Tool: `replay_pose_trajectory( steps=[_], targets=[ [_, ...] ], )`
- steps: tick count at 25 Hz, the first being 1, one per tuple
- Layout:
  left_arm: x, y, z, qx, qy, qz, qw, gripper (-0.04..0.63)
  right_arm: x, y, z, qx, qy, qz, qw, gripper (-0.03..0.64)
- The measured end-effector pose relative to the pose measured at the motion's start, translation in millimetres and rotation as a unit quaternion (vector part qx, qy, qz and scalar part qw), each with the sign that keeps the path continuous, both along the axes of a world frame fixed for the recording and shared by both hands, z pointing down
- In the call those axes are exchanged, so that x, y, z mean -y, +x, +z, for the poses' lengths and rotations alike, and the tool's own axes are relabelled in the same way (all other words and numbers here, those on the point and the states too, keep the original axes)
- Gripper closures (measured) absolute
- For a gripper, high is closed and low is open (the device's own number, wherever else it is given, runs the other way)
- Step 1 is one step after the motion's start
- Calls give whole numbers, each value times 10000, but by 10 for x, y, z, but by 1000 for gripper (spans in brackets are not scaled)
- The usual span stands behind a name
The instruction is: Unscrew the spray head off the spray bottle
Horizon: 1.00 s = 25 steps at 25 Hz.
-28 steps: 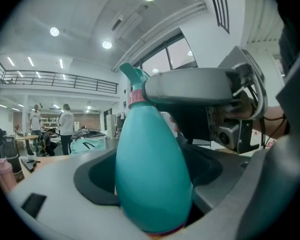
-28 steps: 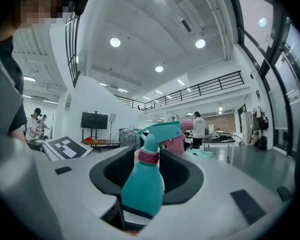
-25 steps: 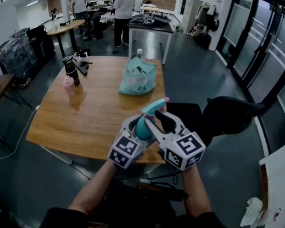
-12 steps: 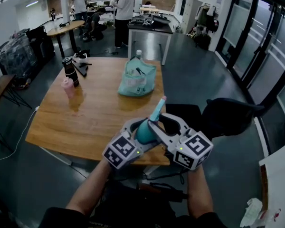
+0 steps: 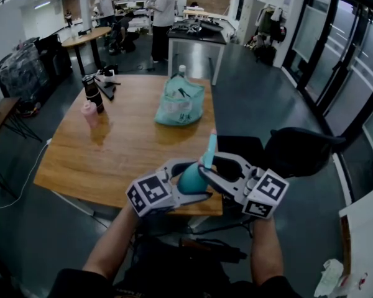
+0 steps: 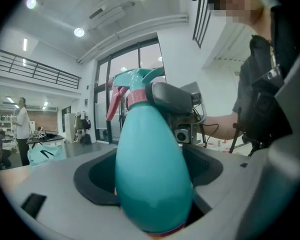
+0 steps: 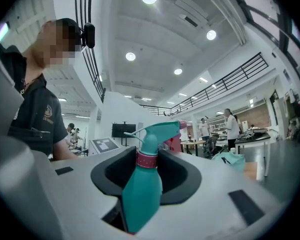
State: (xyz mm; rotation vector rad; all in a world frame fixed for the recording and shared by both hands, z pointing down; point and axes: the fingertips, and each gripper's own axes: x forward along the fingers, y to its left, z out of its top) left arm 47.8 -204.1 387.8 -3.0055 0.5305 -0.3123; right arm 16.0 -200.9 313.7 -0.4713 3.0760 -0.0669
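Left gripper [image 6: 151,186] fingers clamping spray bottle [image 6: 150,149]; right gripper [image 7: 145,171] fingers just closing onto spray head [image 7: 159,130] collar. Risk: collar slipping between fingers, bottle spinning along.

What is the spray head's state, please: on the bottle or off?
On: the spray head sits joined to the bottle at its pink collar, no gap.

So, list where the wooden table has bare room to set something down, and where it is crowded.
Free: the near half of the table, from the pink bottle and teal bag to the near edge, and the strip between them. Crowded: the far left corner, around the dark flask.
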Motion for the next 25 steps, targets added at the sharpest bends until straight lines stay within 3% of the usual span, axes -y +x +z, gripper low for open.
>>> replay_pose_trajectory(
  steps=[6,11,18,25],
  targets=[
    [-171,38,-11,-32,-28,482,9988,197,-147,25,-11,178,-50,-643,9978,476],
    [-213,37,-26,-117,-3,506,9986,198,-198,9,-26,185,-38,-813,9965,476],
    [-10,-37,-65,-377,50,-25,9993,199,-69,-17,-74,207,121,-337,9991,441],
    [252,-172,-61,-495,139,-982,9938,199,94,44,-72,231,148,485,9984,440]
  ],
)
